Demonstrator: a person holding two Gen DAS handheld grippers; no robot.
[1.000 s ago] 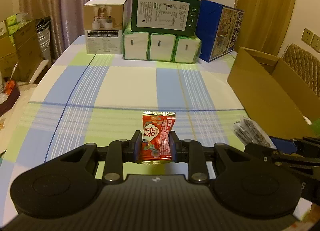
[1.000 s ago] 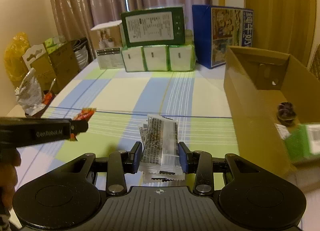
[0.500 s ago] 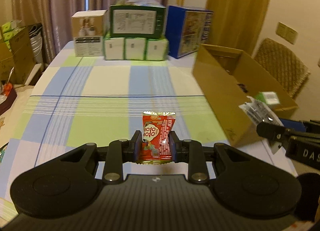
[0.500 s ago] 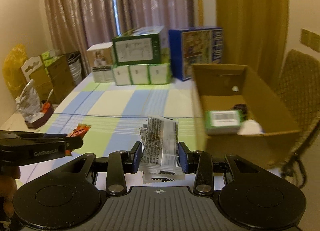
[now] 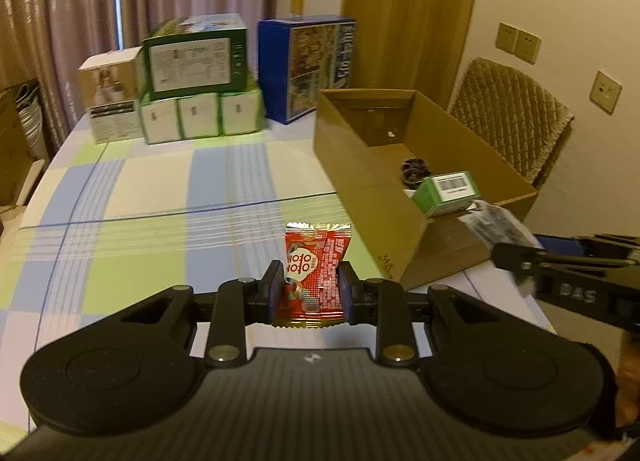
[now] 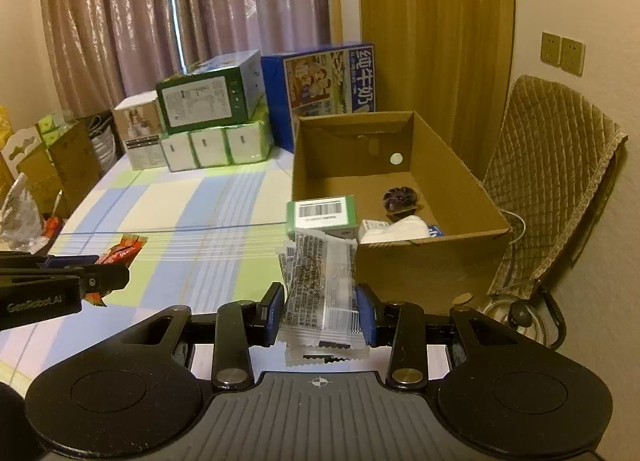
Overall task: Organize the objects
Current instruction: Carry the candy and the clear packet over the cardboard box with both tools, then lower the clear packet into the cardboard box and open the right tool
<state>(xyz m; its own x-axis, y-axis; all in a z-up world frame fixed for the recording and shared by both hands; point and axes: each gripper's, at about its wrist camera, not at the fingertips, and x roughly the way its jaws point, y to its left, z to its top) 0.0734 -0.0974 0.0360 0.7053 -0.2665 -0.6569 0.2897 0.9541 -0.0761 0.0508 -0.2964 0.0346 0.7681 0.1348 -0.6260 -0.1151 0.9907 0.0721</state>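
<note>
Both views have swung since a second ago, bringing the open cardboard box (image 6: 460, 189) from the right edge toward centre right. The left gripper (image 5: 309, 293) stays clamped on the red snack packet (image 5: 316, 273), low centre above the surface (image 5: 160, 197). The right gripper (image 6: 320, 311) pinches the clear printed packets (image 6: 322, 281) before the box's near wall, so dropping them in looks imminent.

both wrist views face forward over the table (image 5: 168, 189) (sharing the cardboard box (image 6: 452, 197)).
</note>
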